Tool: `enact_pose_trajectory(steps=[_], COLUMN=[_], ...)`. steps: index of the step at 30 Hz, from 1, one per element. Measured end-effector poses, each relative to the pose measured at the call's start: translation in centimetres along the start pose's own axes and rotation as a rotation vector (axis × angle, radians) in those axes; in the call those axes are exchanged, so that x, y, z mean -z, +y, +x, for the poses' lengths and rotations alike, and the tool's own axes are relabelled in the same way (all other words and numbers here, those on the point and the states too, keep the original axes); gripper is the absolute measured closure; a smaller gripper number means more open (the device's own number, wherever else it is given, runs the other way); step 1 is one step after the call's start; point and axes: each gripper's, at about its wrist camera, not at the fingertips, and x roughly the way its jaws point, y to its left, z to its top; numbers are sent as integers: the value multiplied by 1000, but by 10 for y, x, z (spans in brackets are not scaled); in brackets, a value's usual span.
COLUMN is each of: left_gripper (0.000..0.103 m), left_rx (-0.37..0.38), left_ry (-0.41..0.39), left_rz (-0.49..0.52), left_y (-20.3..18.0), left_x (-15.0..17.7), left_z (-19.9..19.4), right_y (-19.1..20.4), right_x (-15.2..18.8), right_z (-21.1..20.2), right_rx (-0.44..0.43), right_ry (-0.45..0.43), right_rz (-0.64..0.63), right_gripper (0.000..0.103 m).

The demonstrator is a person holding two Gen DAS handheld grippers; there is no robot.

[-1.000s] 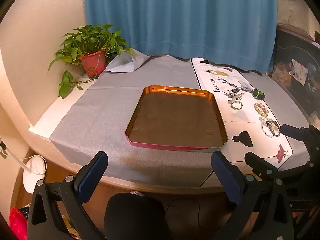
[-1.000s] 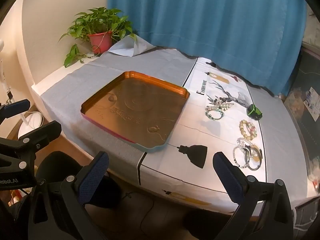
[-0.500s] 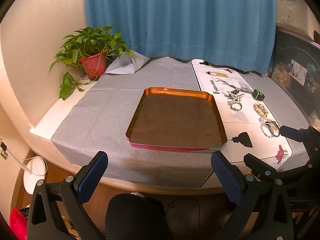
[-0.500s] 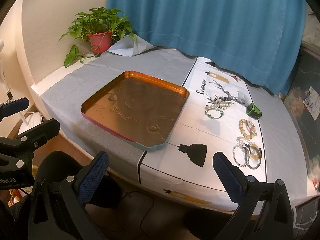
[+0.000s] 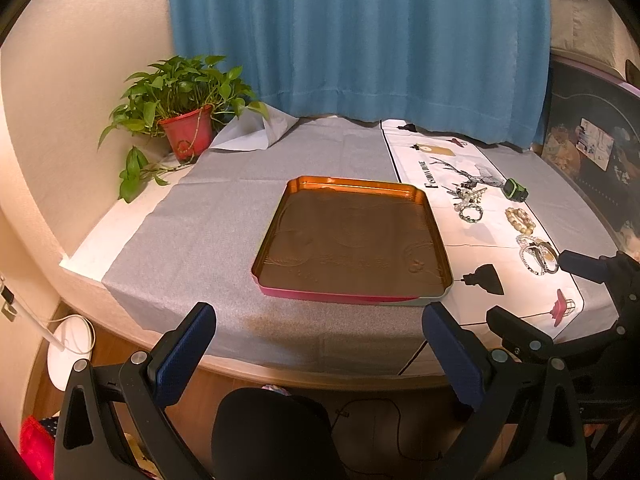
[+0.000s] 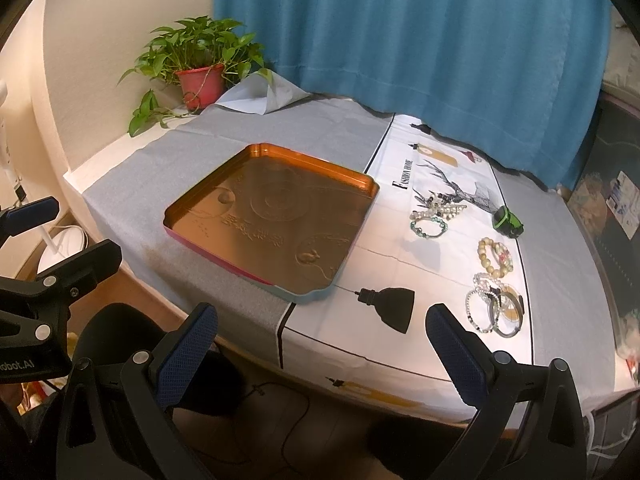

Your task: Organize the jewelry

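Observation:
An empty copper tray (image 5: 434,220) (image 6: 362,216) lies mid-table on grey cloth. To its right, on a white printed runner, sit a green bead bracelet (image 6: 428,229) (image 5: 471,214), a beige bead bracelet (image 6: 496,257) (image 5: 520,218), a pile of silver bangles (image 6: 495,310) (image 5: 538,256) and a green-black watch (image 6: 507,221) (image 5: 515,190). My left gripper (image 5: 320,354) hangs open before the table's front edge, facing the tray. My right gripper (image 6: 322,354) is open too, just short of the runner's near end, with the bangles ahead to its right. Neither holds anything.
A potted plant (image 5: 186,128) (image 6: 200,76) stands at the back left corner by a folded-up cloth corner. A blue curtain (image 5: 360,40) hangs behind the table. A dark panel (image 5: 592,160) borders the right side. A black chair back (image 5: 272,432) sits under the front edge.
Both grippers have crept slightly forward toward the table; the scene sits a little lower and closer in view. Nothing on the table has moved.

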Motion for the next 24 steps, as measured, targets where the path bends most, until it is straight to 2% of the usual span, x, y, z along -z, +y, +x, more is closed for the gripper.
enact_pose_trajectory(steps=[24], left_gripper=[0], left_rx=[-4], left_ry=[-4], left_rz=[1], left_y=[0], left_x=[-3], left_z=[-3], right_y=[-1], right_x=[0], right_z=[0], right_rx=[-2], right_ry=[2], right_rz=[3], right_gripper=[0])
